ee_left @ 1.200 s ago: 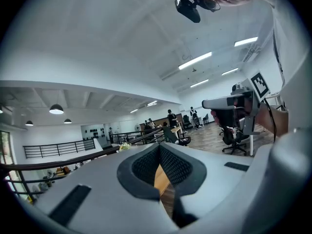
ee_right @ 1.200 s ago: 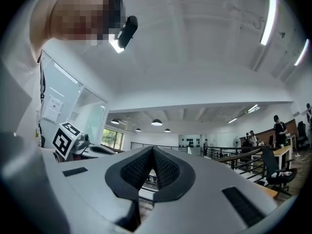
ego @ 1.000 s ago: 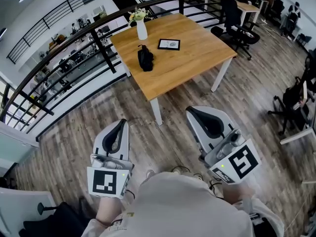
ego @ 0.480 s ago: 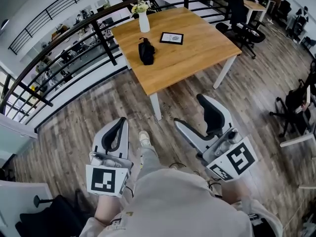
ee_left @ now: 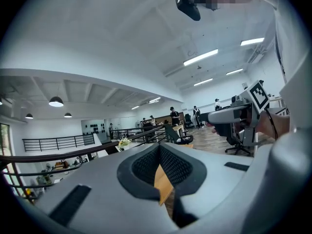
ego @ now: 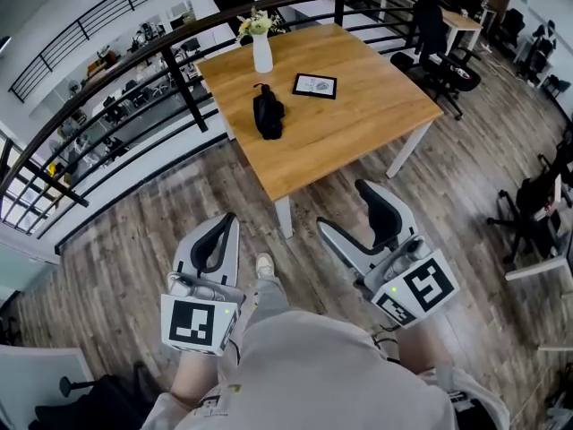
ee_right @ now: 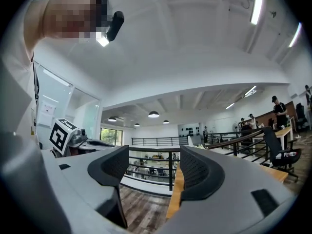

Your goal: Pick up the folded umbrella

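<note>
The right gripper (ego: 349, 211) is wide open, the left gripper (ego: 215, 240) squeezed closed (both empty). The person should step closer, then hug the far folded umbrella (ego: 267, 115) round its middle.

On the table (ego: 358, 124), the vase (ego: 261, 54) stood near the far left edge, the umbrella (ego: 268, 115) before it, and the framed picture (ego: 314, 85) right of both.

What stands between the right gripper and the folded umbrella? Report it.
Nothing visible. The right gripper, jaws just opened and empty, is short of the table; only floor and bare tabletop lie before the folded umbrella. The vase stands behind it, the picture frame to its right.
</note>
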Demonstrator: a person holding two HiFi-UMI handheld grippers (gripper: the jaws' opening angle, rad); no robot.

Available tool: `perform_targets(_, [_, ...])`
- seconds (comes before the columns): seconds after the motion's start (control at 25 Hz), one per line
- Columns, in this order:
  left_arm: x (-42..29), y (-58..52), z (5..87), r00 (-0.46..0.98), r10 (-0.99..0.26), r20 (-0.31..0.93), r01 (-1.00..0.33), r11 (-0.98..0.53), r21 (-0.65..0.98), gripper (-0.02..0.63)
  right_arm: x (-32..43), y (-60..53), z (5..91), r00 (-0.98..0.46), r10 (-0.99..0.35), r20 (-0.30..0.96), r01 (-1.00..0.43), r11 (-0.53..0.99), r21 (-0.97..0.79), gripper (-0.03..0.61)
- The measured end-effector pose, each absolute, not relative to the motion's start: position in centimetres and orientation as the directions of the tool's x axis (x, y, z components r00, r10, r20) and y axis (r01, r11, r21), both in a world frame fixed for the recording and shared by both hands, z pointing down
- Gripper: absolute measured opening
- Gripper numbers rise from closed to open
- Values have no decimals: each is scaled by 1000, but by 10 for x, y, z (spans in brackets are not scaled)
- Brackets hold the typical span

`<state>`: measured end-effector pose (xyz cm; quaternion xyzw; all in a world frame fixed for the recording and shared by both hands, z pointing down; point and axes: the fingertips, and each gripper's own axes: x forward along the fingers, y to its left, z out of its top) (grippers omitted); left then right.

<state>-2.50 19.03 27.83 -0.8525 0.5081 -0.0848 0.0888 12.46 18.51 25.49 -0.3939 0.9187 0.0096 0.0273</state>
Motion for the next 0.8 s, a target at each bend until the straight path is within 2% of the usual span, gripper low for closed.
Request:
perform_targets(0.32, [-77,66,286,479,-874,79,-849,-484,-213,17,63,66,281,-732,-680,37,-681,732,-27,334])
perform_targets(0.8, [-166,-110,295,504,-852,142,-834,-523,-179,17,-14,-124,288,-659,-745,102,-752,655,-73,334])
